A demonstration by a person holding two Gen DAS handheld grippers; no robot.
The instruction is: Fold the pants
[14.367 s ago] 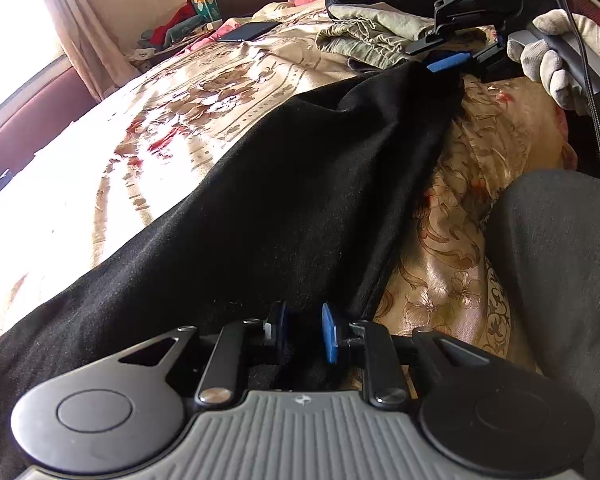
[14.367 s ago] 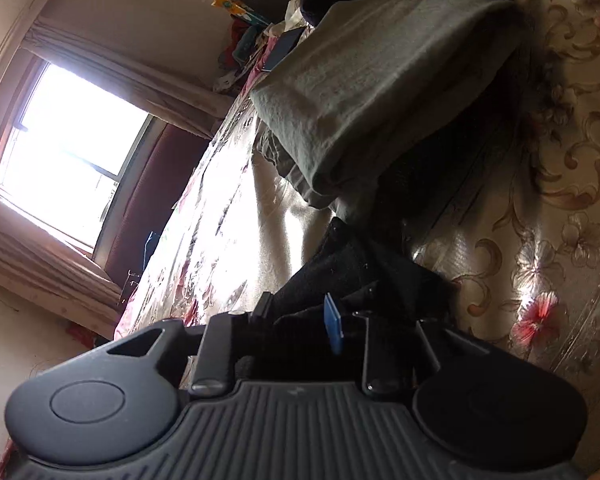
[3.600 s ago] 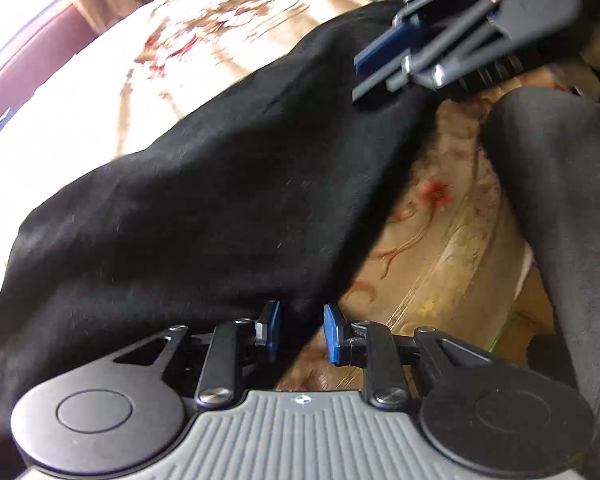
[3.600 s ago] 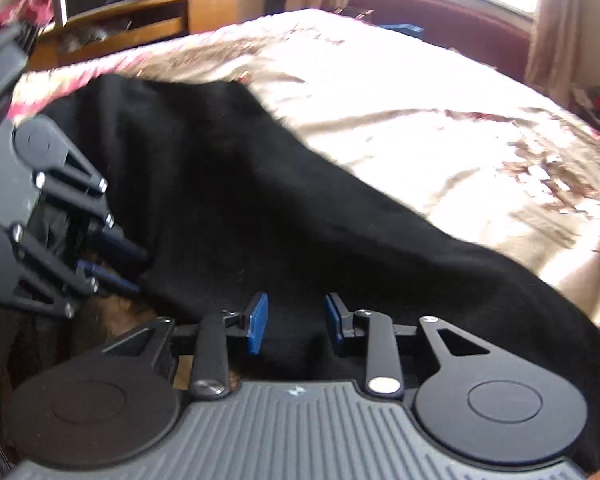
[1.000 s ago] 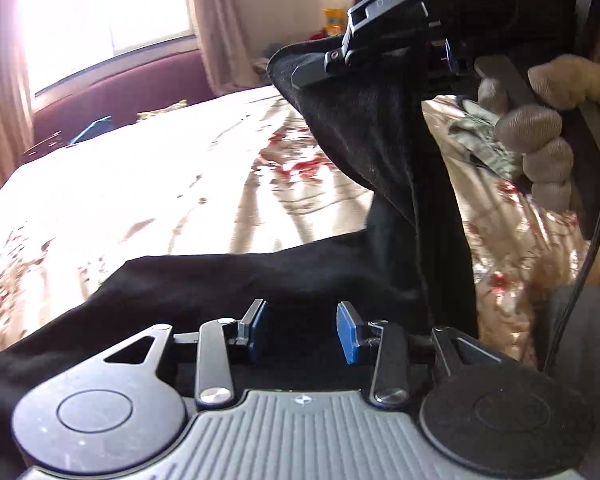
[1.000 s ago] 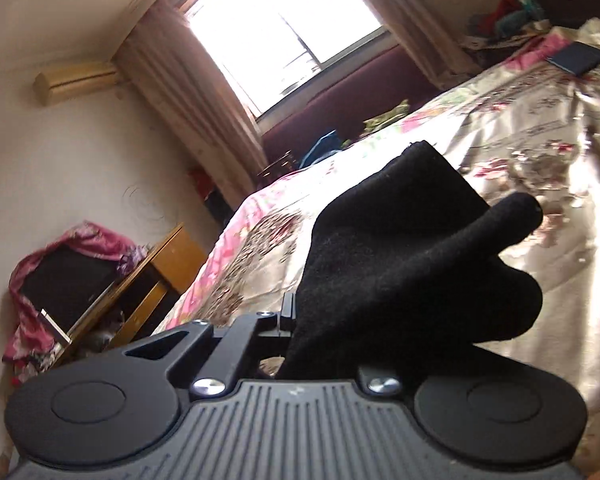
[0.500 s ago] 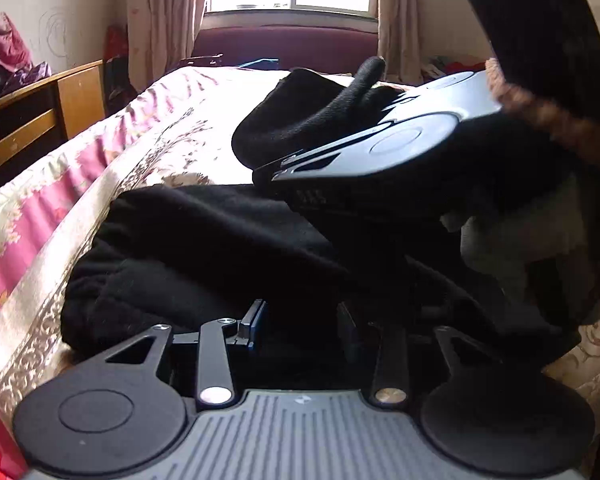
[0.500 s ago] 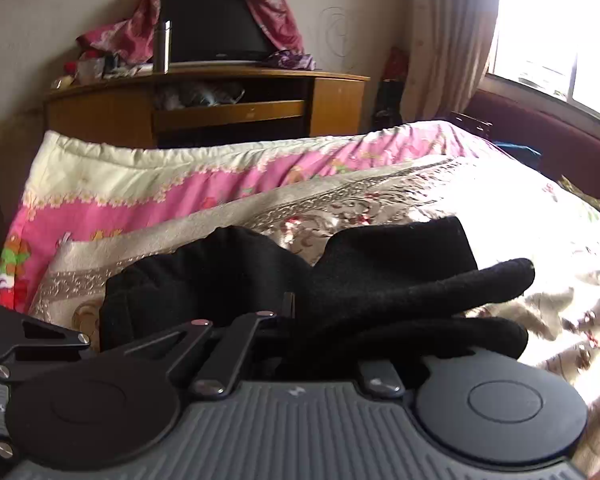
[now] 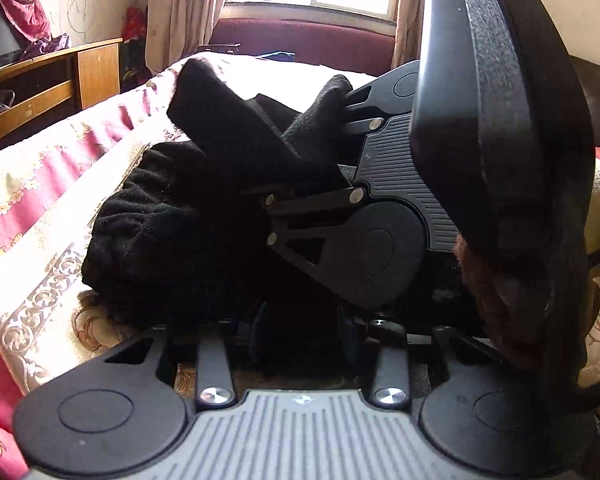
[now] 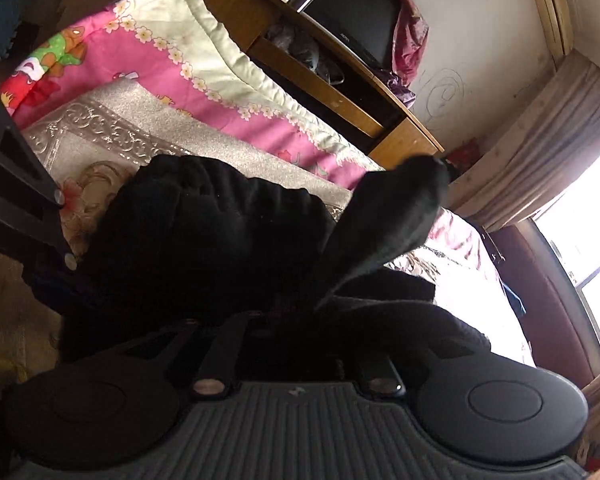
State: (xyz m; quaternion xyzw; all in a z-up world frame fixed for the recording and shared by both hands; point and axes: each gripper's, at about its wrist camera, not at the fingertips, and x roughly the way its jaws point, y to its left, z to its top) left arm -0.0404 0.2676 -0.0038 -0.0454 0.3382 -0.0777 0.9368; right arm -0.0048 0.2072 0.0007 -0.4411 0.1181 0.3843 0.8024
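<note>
Left gripper (image 9: 302,338) – jaws partly apart, black pants (image 9: 172,216) between them; grip cannot be confirmed in shadow. Right gripper (image 10: 300,320) opening slightly, pads still pinching a pants fold. Pants bunched on floral bedspread (image 9: 40,288) near bed edge – wooden desk (image 9: 52,84) beyond.

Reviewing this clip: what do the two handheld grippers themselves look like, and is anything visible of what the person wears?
Both are alike: a grey ribbed body, two black round discs, and black link arms with silver pivot screws. The left gripper has blue finger pads, dim in shadow. The right gripper looks the same; its pads are hidden by black cloth. A brown fuzzy cuff shows beside a black handle.
</note>
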